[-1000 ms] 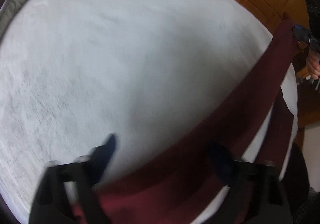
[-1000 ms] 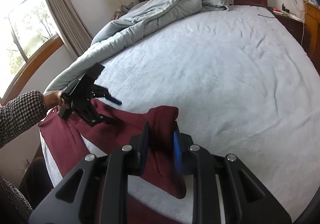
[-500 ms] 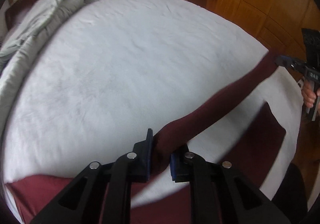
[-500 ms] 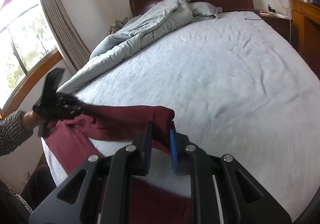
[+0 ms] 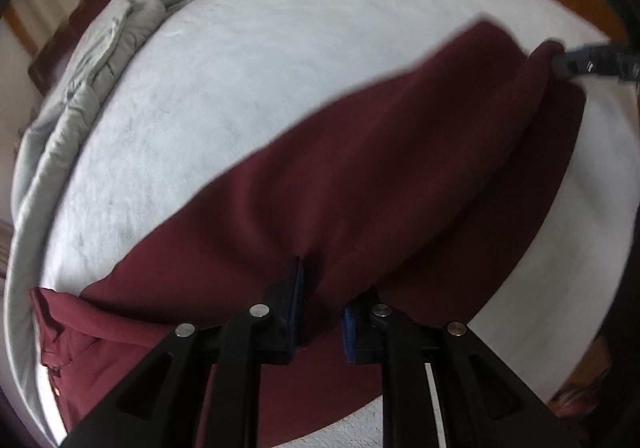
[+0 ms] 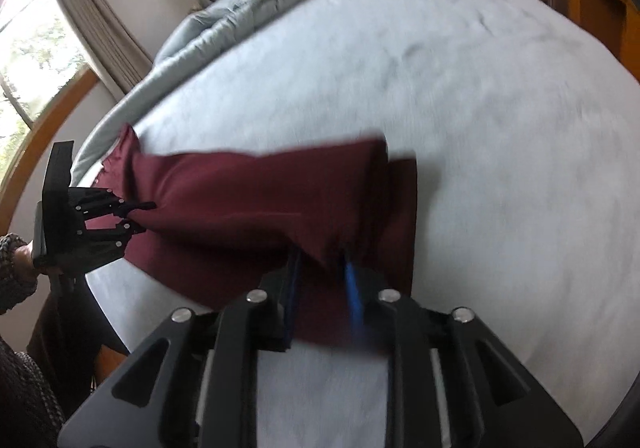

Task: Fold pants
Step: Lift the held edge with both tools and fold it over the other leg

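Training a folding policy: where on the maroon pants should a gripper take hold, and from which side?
Pinch the pants at the near long edge, one gripper toward each end, coming from the bed's foot side; the cloth bunches up there, giving something to pinch.

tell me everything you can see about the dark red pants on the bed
The dark red pants look like soft, plain knit fabric, with no pattern visible. One leg is stretched between the two grippers and drapes down onto the pale grey bed sheet, over another layer lying there. The left gripper is shut on the cloth near the bunched waist end. The right gripper has the other end between its jaws, which are opening. The image is blurred, so seams are unclear.
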